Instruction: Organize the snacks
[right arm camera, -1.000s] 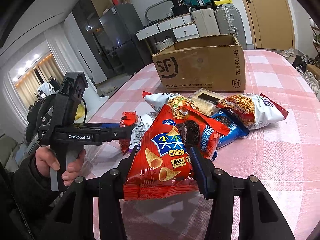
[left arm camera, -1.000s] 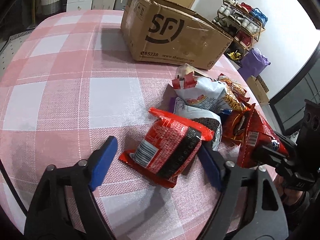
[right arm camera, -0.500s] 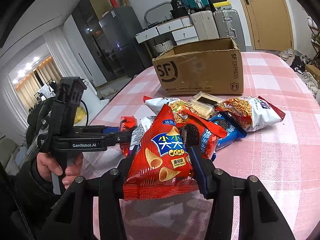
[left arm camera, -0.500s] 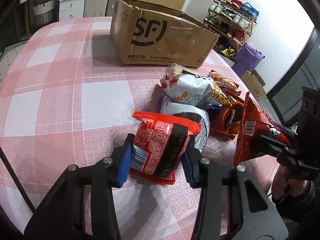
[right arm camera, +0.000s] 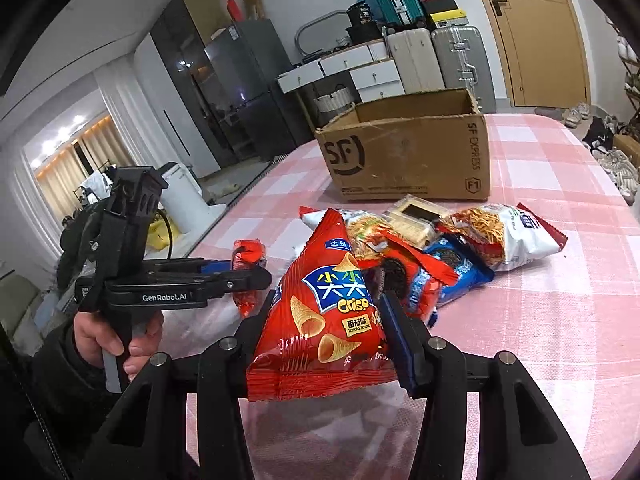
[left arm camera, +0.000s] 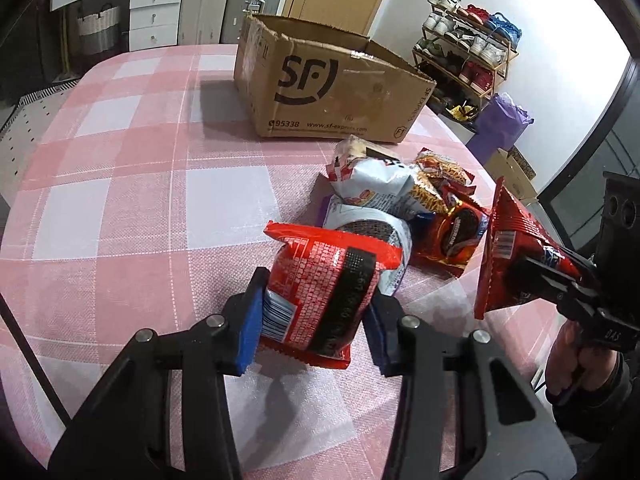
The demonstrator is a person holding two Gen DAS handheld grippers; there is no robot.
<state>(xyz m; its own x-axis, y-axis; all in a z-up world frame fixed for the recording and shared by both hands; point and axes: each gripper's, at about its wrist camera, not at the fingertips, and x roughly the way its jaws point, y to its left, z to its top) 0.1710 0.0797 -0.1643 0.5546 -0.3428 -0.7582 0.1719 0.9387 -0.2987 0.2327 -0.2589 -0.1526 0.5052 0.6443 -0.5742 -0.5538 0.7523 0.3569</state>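
My left gripper (left arm camera: 314, 312) is shut on a red snack packet (left arm camera: 324, 296) with a barcode and black band, held just off the pink checked table (left arm camera: 120, 208). It also shows in the right wrist view (right arm camera: 248, 272). My right gripper (right arm camera: 332, 332) is shut on a red Crisp chips bag (right arm camera: 326, 316), held above the table; it shows in the left wrist view (left arm camera: 516, 256). A pile of snack bags (left arm camera: 404, 200) lies ahead. An open SF cardboard box (left arm camera: 332, 92) stands behind the pile.
A shoe rack (left arm camera: 468, 52) and a purple bag (left arm camera: 500, 128) stand beyond the table's right edge. Drawers and suitcases (right arm camera: 420, 60) line the far wall. The table edge curves close on the left.
My left gripper closed on the red snack packet and lifted it a little. My right gripper kept hold of the Crisp bag and raised it slightly.
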